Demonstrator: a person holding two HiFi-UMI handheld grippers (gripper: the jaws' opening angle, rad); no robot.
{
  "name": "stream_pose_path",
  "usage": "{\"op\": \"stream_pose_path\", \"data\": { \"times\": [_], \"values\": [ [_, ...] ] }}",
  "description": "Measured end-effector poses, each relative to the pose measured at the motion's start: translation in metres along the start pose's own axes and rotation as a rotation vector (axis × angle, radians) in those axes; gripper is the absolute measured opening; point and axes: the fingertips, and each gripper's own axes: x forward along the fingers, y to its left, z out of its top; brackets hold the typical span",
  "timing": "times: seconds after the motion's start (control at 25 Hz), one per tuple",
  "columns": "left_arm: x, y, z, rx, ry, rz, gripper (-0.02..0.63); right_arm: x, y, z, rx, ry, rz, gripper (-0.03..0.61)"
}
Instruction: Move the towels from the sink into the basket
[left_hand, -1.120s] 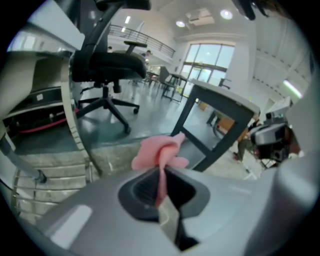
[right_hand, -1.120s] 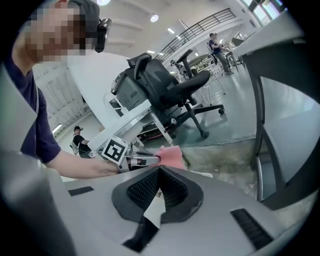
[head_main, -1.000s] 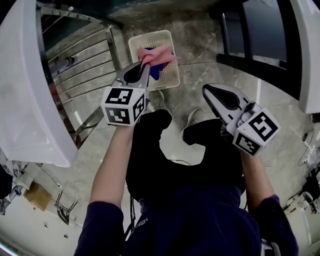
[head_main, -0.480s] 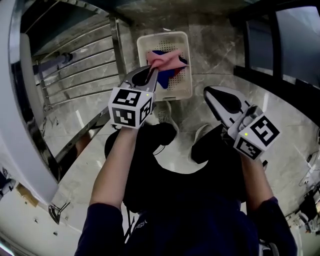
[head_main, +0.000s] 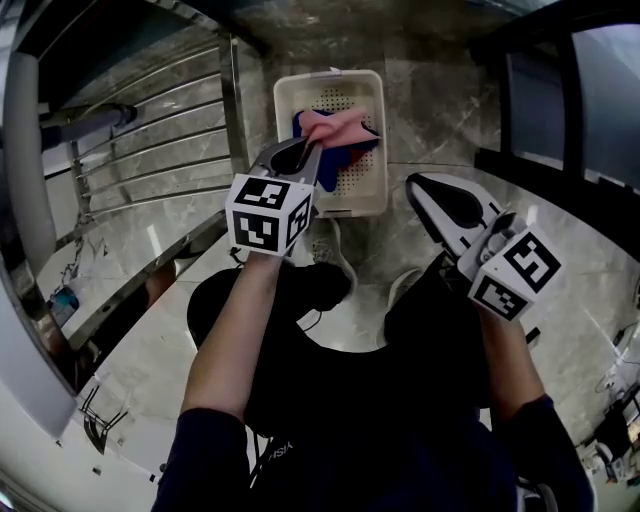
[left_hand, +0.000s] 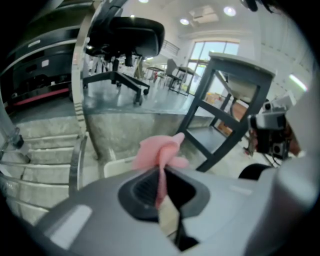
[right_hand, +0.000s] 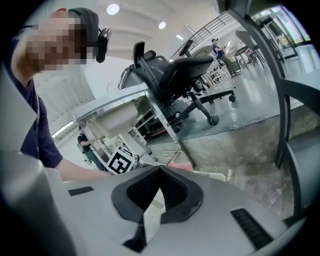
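Most of the head view is grey marbled floor, with a steel rack of horizontal bars filling the upper left. The person's dark-clothed body takes up the bottom centre, with both forearms reaching up the frame. At top centre a cream perforated basket stands on the floor, and a blue towel lies inside it. The left gripper is left of centre, its tip over the basket's left rim. Its jaws are pinched together on a pink towel, whose loose bunch spreads over the basket's middle above the blue towel; whether the two touch cannot be told. In the left gripper view the pink towel runs as a thin fold between the closed pads and bunches past the tip, with the basket's pale rim just behind at centre left. The right gripper is right of centre, below and right of the basket and apart from it, over bare floor. In the right gripper view its jaws meet with nothing between them.
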Motion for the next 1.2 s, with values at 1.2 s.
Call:
{"op": "stream_pose_path", "data": {
  "times": [1.2],
  "values": [
    [0.046,0.028,-0.019,0.018,0.003,0.039,0.064,0.005,-0.032,-0.035,-0.027,0.010,-0.006,0.006]
  ]
}}
